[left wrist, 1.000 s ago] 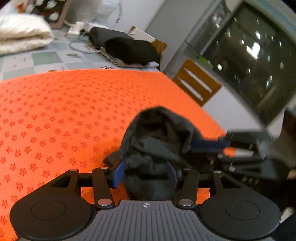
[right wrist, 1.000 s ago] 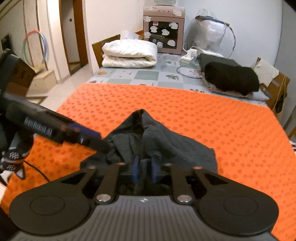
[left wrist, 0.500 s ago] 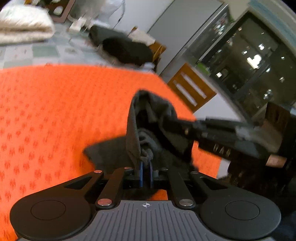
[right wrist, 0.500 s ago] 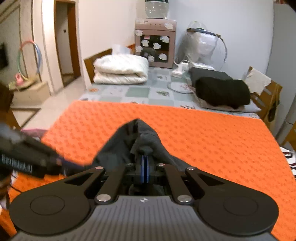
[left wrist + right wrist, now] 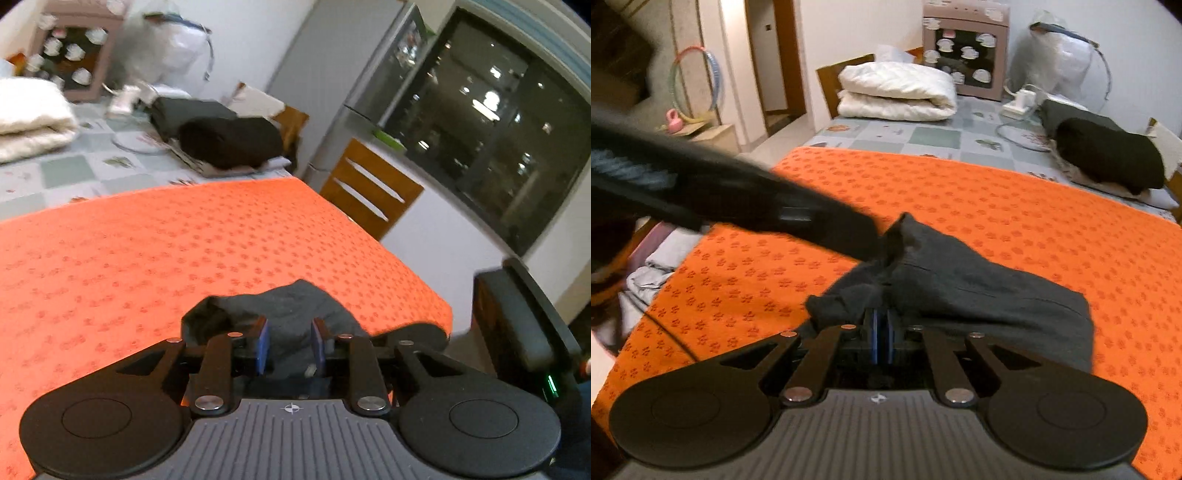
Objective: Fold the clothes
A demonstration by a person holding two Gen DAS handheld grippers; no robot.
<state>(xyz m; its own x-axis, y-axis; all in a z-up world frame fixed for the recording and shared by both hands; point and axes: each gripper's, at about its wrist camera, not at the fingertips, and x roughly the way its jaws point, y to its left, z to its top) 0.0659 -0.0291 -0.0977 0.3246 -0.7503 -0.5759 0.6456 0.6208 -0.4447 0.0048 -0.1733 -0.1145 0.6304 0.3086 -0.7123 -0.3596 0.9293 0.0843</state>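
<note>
A dark grey garment [image 5: 964, 291] lies bunched on the orange tablecloth [image 5: 997, 206]. My right gripper [image 5: 882, 326] is shut on its near edge, the blue pads [image 5: 874, 339] pressed together with cloth between them. The left gripper [image 5: 827, 225] reaches in from the left as a blurred black bar, its tip at the garment's raised peak. In the left wrist view my left gripper [image 5: 290, 334] is open, its blue pads [image 5: 262, 343] apart, with the garment [image 5: 295, 312] lying between and just beyond them. The right gripper's body [image 5: 517, 332] shows at the right edge.
A folded white quilt [image 5: 897, 92] and a black folded bundle [image 5: 1108, 158] sit on the checked cloth at the far end. A wooden chair [image 5: 369, 188] stands at the table's right side. Pale clothes [image 5: 653, 266] lie off the left edge.
The left gripper, shut on lifted cloth half a second ago, now stands open and the garment has dropped lower. The right gripper closed a second ago and stays shut on the cloth.
</note>
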